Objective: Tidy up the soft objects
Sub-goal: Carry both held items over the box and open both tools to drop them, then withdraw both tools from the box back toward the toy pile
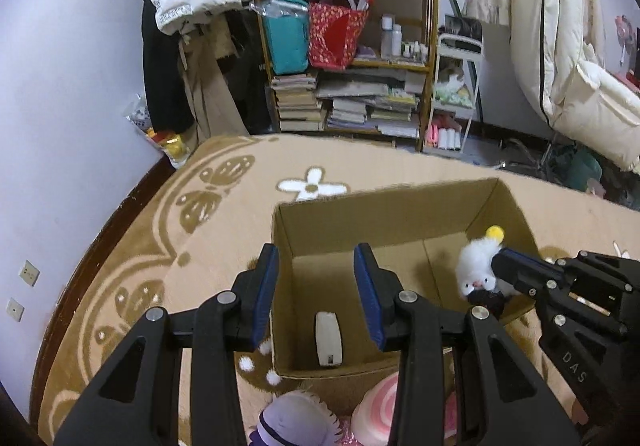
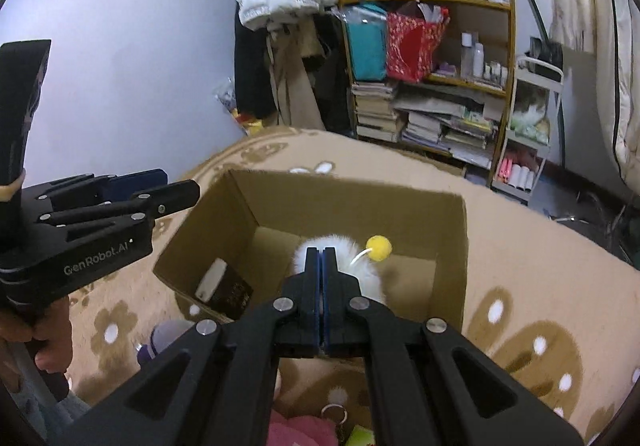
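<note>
An open cardboard box (image 1: 400, 214) (image 2: 448, 230) stands on the tan flower rug. My right gripper (image 2: 320, 258) (image 1: 500, 258) is shut on a white fluffy plush (image 1: 476, 266) (image 2: 368, 274) with a yellow pompom (image 2: 379, 247), held over the box's right side. My left gripper (image 1: 316, 258) (image 2: 160, 186) is open and empty, hovering over the box's left wall. A white and black flat item (image 1: 329, 342) (image 2: 224, 286) lies in the box. A purple-white plush (image 1: 296, 422) and a pink swirl plush (image 1: 380, 410) lie on the rug in front.
A shelf (image 1: 348, 58) crammed with bags, bottles and books stands behind, with coats (image 1: 192, 46) hanging to its left and a white cart (image 1: 452, 102) to its right. A white duvet (image 1: 572, 46) hangs far right. A pink item and keyring (image 2: 332, 416) lie near the front.
</note>
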`<state>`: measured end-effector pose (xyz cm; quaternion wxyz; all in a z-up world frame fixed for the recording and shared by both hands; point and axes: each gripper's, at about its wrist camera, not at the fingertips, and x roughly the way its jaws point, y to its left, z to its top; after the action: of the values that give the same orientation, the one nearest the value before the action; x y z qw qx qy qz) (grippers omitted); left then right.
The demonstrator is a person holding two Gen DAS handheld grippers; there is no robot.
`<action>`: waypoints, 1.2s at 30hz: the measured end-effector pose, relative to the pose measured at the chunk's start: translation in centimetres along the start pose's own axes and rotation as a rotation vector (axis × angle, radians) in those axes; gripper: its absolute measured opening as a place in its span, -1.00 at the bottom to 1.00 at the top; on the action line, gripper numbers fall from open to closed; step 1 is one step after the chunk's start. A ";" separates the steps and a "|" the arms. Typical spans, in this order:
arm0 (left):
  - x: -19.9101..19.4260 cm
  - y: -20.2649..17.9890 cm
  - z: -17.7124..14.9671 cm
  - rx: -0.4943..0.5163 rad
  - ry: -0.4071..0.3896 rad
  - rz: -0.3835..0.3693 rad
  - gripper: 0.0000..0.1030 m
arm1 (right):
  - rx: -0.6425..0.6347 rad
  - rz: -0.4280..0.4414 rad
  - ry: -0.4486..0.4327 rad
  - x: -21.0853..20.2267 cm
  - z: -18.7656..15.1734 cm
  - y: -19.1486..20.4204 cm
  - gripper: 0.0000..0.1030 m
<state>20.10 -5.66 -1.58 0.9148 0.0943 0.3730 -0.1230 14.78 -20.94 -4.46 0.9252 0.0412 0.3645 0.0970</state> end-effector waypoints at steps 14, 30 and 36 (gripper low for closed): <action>-0.6 0.1 -1.3 0.014 0.038 0.015 0.32 | 0.013 -0.041 -0.021 -1.6 -0.3 -0.2 -0.07; -8.2 1.0 -1.3 0.059 -0.050 0.074 0.99 | 0.003 -0.022 -0.065 -6.6 -1.3 1.8 1.00; -9.8 1.5 -2.3 0.041 -0.049 0.071 0.99 | 0.021 -0.015 -0.064 -7.8 -2.2 2.3 1.00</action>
<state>12.18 -2.10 3.84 0.9252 0.1231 0.3445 -0.1005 7.39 -20.34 -0.51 0.9366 0.0513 0.3360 0.0850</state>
